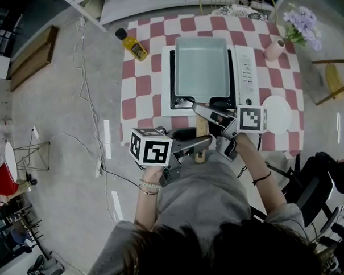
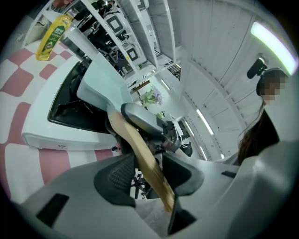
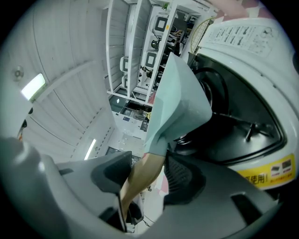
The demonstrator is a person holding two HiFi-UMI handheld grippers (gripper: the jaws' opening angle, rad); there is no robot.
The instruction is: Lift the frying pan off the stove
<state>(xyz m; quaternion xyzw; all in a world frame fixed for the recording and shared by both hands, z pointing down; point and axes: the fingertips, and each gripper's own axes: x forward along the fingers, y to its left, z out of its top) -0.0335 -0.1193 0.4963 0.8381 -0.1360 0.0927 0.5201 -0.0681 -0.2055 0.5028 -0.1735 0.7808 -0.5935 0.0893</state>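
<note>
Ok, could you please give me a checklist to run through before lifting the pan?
1. Handle lies between the jaws of the left hand-held gripper: ok.
2. Handle lies between the jaws of the right hand-held gripper, close to the pan: ok.
3. Both grips firm on the handle: cannot tell.
4. Pan empty: ok.
5. Pan seated on the stove: ok.
6. Nothing above the pan: ok.

Place: lab workroom staged as a kitchen | Signs: checked worktop [image 1: 140, 84] with stove [image 1: 246, 68] ahead of left claw [image 1: 202, 147]; cables [image 1: 84, 75] across floor [image 1: 51, 116] to its left; equipment racks [image 2: 117, 28] beyond.
</note>
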